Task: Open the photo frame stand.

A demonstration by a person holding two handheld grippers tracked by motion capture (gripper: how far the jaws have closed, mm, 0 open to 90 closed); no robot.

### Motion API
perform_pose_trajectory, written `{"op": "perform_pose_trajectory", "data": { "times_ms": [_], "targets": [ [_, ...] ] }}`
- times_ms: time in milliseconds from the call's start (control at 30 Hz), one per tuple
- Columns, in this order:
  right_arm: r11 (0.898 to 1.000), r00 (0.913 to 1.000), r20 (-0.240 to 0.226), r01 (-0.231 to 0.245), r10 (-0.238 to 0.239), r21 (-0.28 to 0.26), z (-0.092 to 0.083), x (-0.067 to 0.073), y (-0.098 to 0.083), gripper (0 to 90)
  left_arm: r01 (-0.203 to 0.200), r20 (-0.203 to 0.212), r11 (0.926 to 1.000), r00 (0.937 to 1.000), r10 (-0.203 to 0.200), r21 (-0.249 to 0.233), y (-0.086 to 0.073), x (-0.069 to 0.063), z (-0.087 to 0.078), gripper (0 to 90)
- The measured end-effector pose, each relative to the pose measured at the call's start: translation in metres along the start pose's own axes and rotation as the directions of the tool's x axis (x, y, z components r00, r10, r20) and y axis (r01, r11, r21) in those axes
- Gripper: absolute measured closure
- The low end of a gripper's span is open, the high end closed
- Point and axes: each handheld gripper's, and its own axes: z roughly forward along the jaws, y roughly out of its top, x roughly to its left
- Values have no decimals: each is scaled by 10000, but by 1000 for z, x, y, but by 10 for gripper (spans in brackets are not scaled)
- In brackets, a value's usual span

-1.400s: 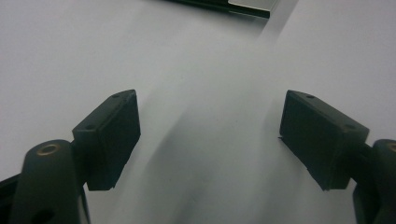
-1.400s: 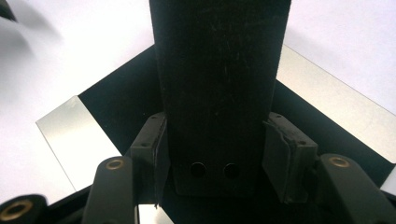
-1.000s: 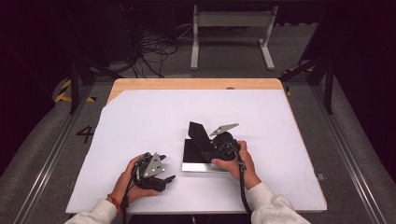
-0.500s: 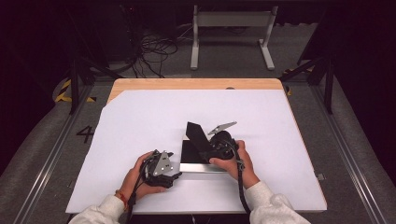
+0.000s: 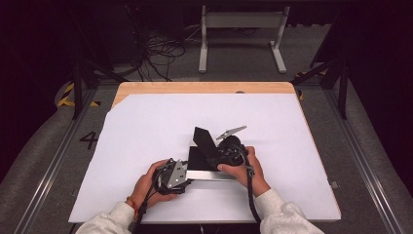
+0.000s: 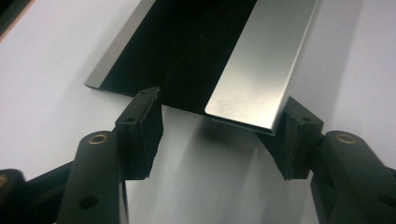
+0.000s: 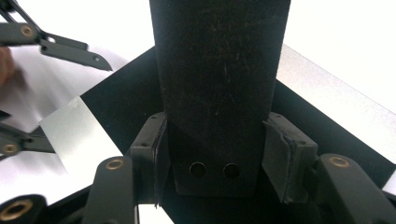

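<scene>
A flat tray lies near the table's front edge, with a black floor (image 6: 187, 51) and a silver rail (image 6: 266, 60) along each long side. From it a black slab (image 7: 217, 79) with two small holes tilts upward, also in the high view (image 5: 204, 140). My right gripper (image 7: 215, 140) is shut on the slab's lower end, a pad on each side. My left gripper (image 6: 219, 116) straddles the tray's near end; its jaws have just been closing, with one rail's corner and the black floor between them and a gap left at the left pad.
The white sheet (image 5: 146, 126) covers most of the wooden table (image 5: 195, 87). Cables and a metal stand's legs (image 5: 277, 48) lie on the floor beyond the far edge. Floor rails run along both sides.
My left hand has slid right to the tray's left end. The right hand and the black slab have kept still.
</scene>
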Motion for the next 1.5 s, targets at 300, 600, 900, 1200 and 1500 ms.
{"op": "perform_pose_trajectory", "data": {
  "times_ms": [300,600,900,1200,1500],
  "targets": [
    [9997,10000,-48,-85,86,211,-2,-1,2,464,-448,-207,9990,9988,447,-55,3,-2,2,428],
    [9993,9999,-22,-161,162,349,-2,-3,4,463,-871,-200,9960,9960,867,-197,3,2,5,437],
    [9987,9988,-390,-288,304,417,-6,-6,5,464,-1057,-247,9926,9942,1044,-598,6,0,-3,463],
    [9981,9969,-566,-533,550,314,-10,-7,6,464,-1065,-308,9889,9941,1038,-1037,6,1,-6,489],
    [9975,9961,-588,-643,660,307,-8,-6,6,466,-1346,-588,9871,9898,1298,-869,7,0,-1,478]
  ]
}}
